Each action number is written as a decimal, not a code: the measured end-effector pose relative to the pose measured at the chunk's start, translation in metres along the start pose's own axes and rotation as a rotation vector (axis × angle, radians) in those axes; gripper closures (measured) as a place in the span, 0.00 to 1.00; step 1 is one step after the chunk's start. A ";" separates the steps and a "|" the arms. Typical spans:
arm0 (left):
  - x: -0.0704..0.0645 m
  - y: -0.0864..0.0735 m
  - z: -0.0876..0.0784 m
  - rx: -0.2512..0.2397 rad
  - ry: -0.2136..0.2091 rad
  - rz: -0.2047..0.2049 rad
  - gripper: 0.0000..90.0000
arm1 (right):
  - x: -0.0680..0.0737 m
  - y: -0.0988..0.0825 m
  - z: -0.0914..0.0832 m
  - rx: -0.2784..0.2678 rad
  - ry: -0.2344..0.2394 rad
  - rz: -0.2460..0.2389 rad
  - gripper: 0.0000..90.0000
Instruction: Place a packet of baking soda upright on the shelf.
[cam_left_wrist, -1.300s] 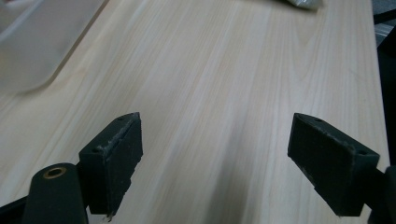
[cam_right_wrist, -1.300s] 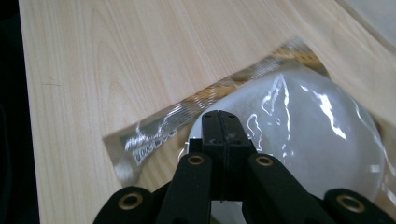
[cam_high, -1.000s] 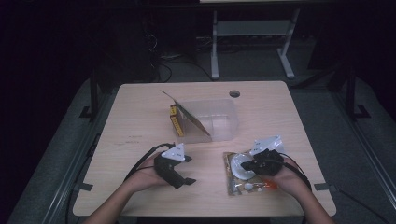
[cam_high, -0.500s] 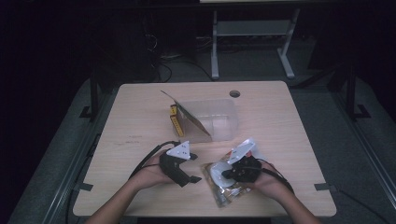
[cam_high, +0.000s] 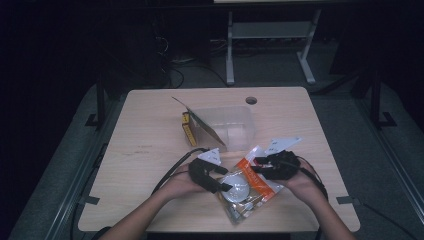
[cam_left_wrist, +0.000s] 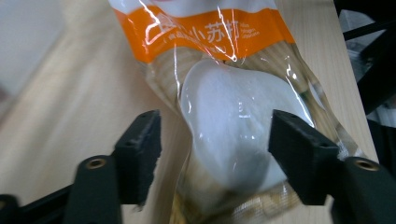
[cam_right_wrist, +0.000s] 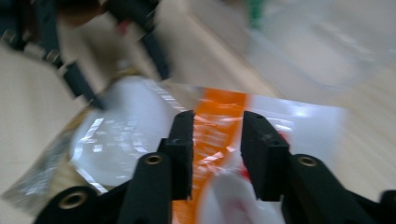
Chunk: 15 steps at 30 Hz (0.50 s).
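A: Packet (cam_high: 246, 188) flat on desk (cam_high: 150, 145), just in front of clear tub (cam_high: 227, 122); orange band (cam_left_wrist: 201, 32) toward tub end, white lump (cam_left_wrist: 233, 135) at middle.

B: Left gripper (cam_high: 212, 181)?

A: At packet's left edge, on side away from right gripper. Jaws just closing, set either side of white lump in left gripper view; left pad clear of film, right pad at film's edge, contact not certain. No squeeze visible, so open.

B: Right gripper (cam_high: 260, 167)?

A: At packet's orange end, nearer tub. Jaws just opening; narrow gap visible in right gripper view (cam_right_wrist: 215, 154), orange band showing through gap, pads not pressing film. View blurred.

B: Other items beside tub?

A: Yellow box (cam_high: 188, 129) touching tub's left side, brown card (cam_high: 200, 120) leaning over box against tub.
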<state>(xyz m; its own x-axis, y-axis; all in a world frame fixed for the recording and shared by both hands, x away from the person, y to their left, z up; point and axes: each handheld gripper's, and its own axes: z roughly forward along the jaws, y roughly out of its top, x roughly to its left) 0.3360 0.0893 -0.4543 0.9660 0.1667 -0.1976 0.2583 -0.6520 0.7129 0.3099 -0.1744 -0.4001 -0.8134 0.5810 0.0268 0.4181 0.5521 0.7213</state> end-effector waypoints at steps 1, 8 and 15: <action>0.002 0.000 0.002 -0.006 -0.023 -0.020 0.43 | -0.006 -0.001 -0.004 -0.004 -0.009 0.013 0.65; 0.010 0.001 0.008 -0.005 -0.106 -0.046 0.82 | -0.042 -0.011 -0.019 -0.012 0.007 0.155 0.46; 0.000 0.006 -0.002 -0.031 -0.062 0.065 0.99 | -0.044 -0.016 -0.021 -0.028 0.121 0.148 0.42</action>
<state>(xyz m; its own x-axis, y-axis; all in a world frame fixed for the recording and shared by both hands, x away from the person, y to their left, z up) 0.3374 0.0873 -0.4488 0.9785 0.0780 -0.1909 0.1963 -0.6365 0.7459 0.3307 -0.2213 -0.3984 -0.7870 0.5780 0.2157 0.5270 0.4480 0.7222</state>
